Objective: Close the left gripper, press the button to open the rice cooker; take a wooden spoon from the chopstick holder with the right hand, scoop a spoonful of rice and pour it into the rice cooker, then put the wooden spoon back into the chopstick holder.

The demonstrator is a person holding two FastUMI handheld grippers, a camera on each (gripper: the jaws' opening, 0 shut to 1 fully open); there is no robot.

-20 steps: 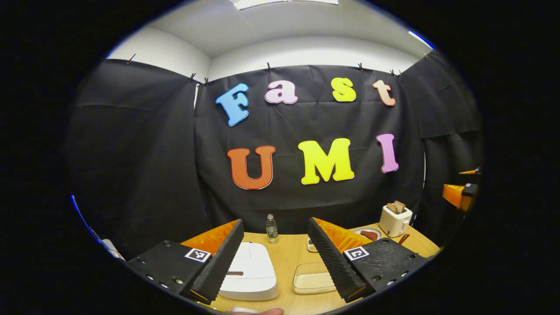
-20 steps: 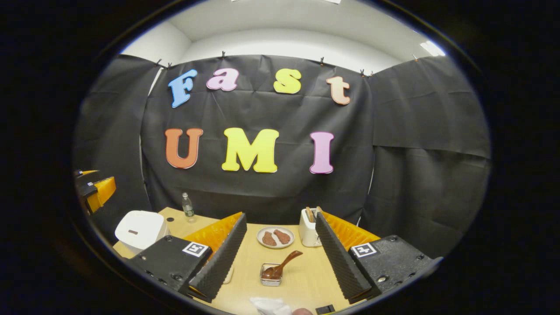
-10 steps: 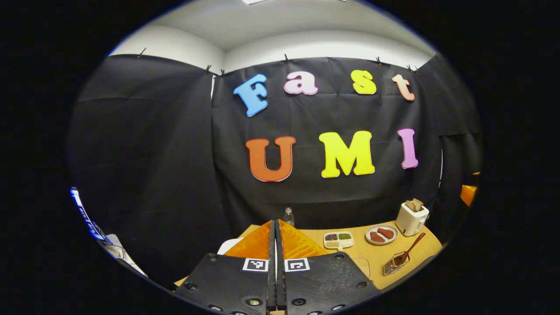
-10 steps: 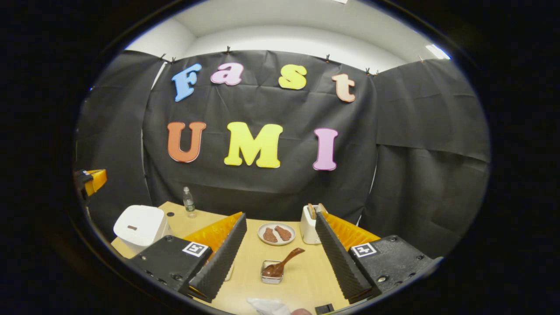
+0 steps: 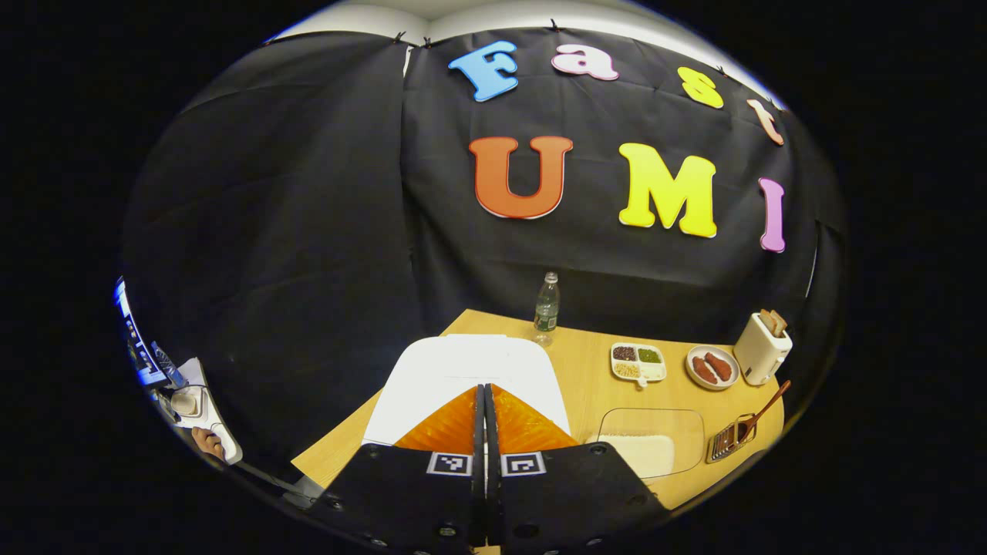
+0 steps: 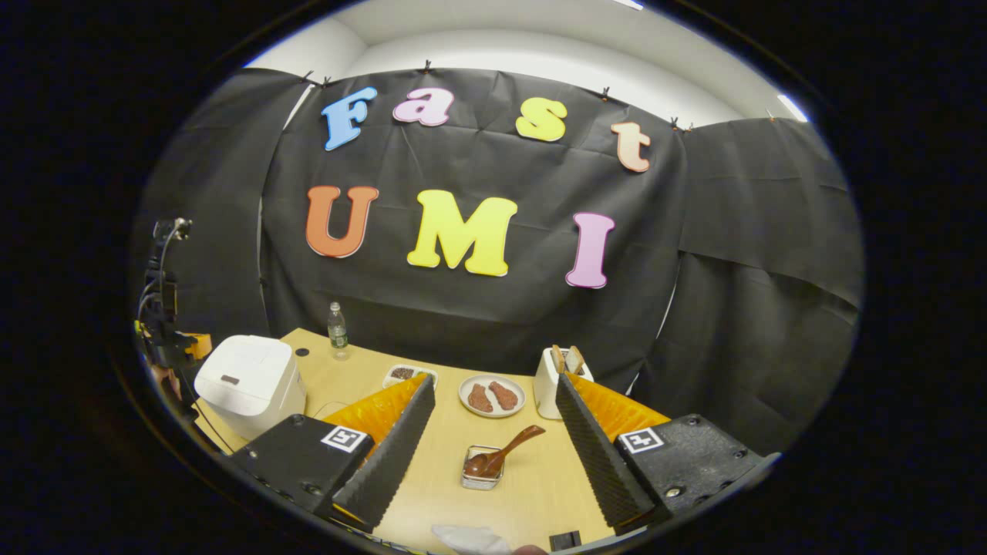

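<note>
On a wooden table [image 5: 586, 385], the left gripper [image 5: 484, 397] has its fingers pressed together, empty, above the near edge of the closed white rice cooker [image 5: 470, 370]. The right gripper [image 6: 493, 432] has its fingers spread apart, empty. Between them, farther off, the wooden spoon [image 6: 501, 455] leans in the small holder [image 6: 482, 472]. A clear tray of rice [image 5: 651, 441] lies right of the cooker.

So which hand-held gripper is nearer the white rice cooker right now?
The left hand-held gripper: it hangs shut just above the rice cooker. The right hand-held gripper is open farther off, over the wooden spoon.
</note>
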